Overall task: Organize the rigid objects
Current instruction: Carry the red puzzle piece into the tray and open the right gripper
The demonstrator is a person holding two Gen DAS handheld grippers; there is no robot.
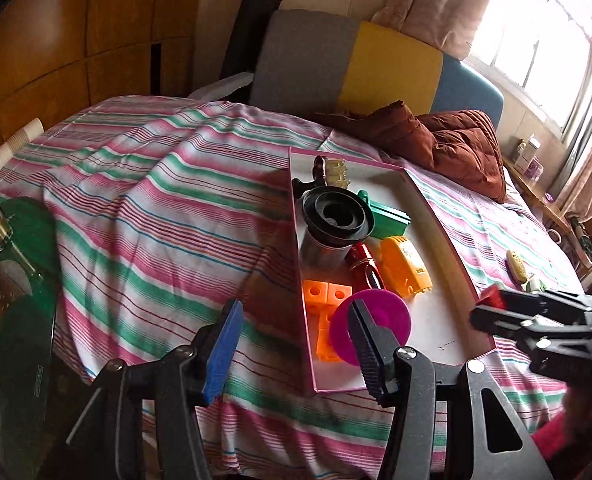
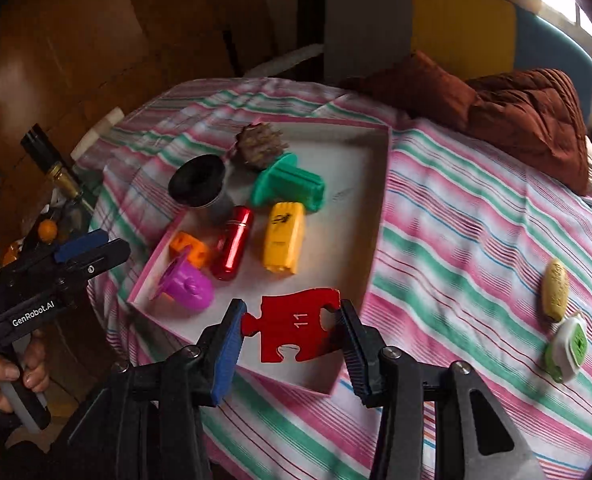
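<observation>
Holding a red puzzle piece (image 2: 296,330) in the right gripper (image 2: 292,334), jaws clamped on its left and right edges, piece flat-on to the camera, "11" visible. It hangs over the near edge of the pink-rimmed tray (image 2: 381,200).

Beyond the jaws in the tray: purple piece (image 2: 186,288) and orange block (image 2: 190,250) ahead-left, red cylinder (image 2: 232,242) and yellow case (image 2: 284,238) straight ahead, green piece (image 2: 290,186), black cup (image 2: 198,184) and a brown spiky thing (image 2: 258,146) further out.

Right of the jaws, on the striped cloth (image 2: 455,240) and outside the tray: yellow oval (image 2: 555,288) and white-green item (image 2: 569,346), just beside each other.

Left gripper (image 1: 296,328): jaws released, nothing between them, tips over the tray's near-left corner, with the purple piece behind the right finger.
</observation>
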